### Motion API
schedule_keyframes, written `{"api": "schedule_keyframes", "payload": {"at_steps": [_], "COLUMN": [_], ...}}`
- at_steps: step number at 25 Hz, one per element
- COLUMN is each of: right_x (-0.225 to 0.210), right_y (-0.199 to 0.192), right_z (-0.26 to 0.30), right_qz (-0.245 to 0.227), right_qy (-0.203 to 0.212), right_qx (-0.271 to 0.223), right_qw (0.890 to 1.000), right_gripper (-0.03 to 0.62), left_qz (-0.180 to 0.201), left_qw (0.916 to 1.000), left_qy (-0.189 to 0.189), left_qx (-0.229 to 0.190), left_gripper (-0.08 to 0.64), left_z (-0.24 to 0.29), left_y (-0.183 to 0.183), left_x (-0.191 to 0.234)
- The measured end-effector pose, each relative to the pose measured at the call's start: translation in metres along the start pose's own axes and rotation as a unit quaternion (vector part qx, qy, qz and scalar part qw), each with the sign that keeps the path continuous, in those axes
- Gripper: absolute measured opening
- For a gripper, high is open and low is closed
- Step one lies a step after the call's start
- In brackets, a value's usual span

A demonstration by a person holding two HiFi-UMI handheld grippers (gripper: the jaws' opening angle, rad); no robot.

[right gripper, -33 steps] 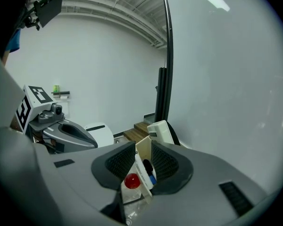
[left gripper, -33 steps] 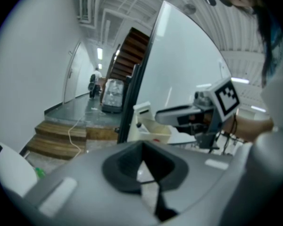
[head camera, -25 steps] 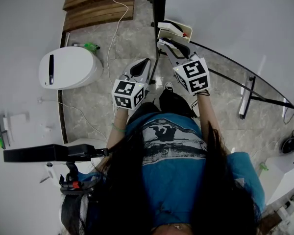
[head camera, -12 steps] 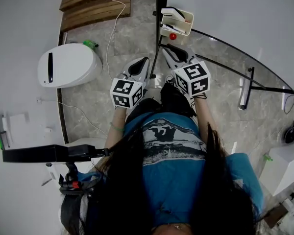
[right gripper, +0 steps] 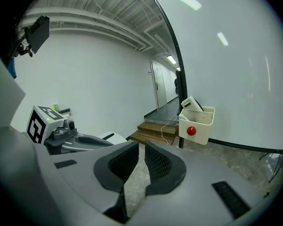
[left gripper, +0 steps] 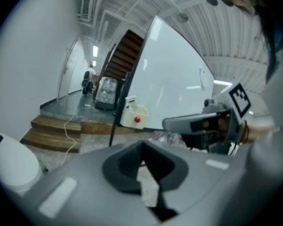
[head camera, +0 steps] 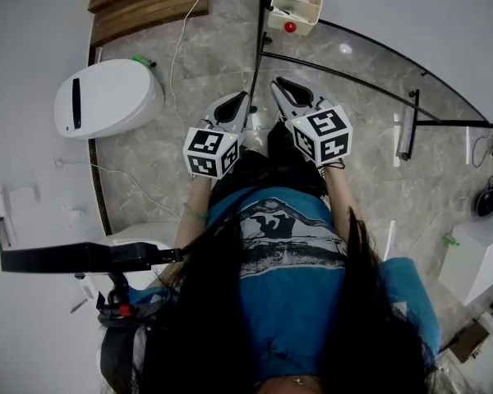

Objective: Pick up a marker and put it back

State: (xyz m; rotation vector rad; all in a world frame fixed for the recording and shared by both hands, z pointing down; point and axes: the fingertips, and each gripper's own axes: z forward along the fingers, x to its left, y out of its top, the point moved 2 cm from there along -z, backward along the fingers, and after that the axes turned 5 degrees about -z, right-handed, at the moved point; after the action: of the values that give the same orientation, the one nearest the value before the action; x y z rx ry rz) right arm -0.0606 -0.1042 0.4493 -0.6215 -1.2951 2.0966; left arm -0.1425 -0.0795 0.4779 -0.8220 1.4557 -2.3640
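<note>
A cream holder (head camera: pixel 294 6) with a red round magnet (head camera: pixel 289 27) hangs at the whiteboard's lower left corner. In the right gripper view the holder (right gripper: pixel 198 124) carries a white block (right gripper: pixel 192 104); I cannot make out a marker in it. My right gripper (head camera: pixel 278 83) is well back from the holder, over the floor. Its jaws are closing, with a narrow gap and nothing between them (right gripper: pixel 140 147). My left gripper (head camera: pixel 242 97) is level beside it, its jaws together and empty (left gripper: pixel 141 149).
The whiteboard (head camera: pixel 378 6) stands on a black frame with legs across the stone floor. A white oval-lidded bin (head camera: pixel 107 101) sits to the left, with a green bottle (head camera: pixel 144 60) behind it. Wooden steps (head camera: pixel 148 2) and a white cable (head camera: pixel 177 48) lie beyond.
The right gripper has drawn back from the holder toward the person, and its jaws have narrowed. The left gripper has stayed beside it, and the view has shifted back with them.
</note>
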Motion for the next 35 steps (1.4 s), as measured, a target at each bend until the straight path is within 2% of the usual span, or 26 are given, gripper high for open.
{"api": "schedule_keyframes", "payload": {"at_steps": [7, 18, 24, 30, 35], "right_x": [0.013, 0.033, 0.027, 0.017, 0.017], "right_y": [-0.016, -0.025, -0.053, -0.094, -0.124], "right_z": [-0.033, -0.040, -0.118, -0.193, -0.248], "right_qz": [0.000, 0.000, -0.005, -0.034, -0.036], "right_qy": [-0.012, 0.017, 0.018, 0.005, 0.028], "right_qx": [0.012, 0.014, 0.007, 0.017, 0.018], "right_qw": [1.000, 1.000, 1.000, 0.999, 0.999], "right_gripper": [0.040, 0.040, 0.040, 0.040, 0.038], "left_qz": [-0.010, -0.023, -0.027, -0.017, -0.034], "left_qw": [0.9998, 0.9996, 0.9991, 0.9990, 0.9977], "left_qy": [-0.018, 0.016, 0.021, 0.026, 0.048], "left_qx": [-0.001, -0.011, -0.025, -0.032, -0.034], "left_gripper": [0.002, 0.002, 0.002, 0.002, 0.002], "left_z": [-0.014, -0.028, -0.033, -0.036, -0.043], "left_y": [-0.017, -0.021, -0.039, -0.069, -0.102], "left_x": [-0.029, -0.033, -0.109, -0.184, -0.241]}}
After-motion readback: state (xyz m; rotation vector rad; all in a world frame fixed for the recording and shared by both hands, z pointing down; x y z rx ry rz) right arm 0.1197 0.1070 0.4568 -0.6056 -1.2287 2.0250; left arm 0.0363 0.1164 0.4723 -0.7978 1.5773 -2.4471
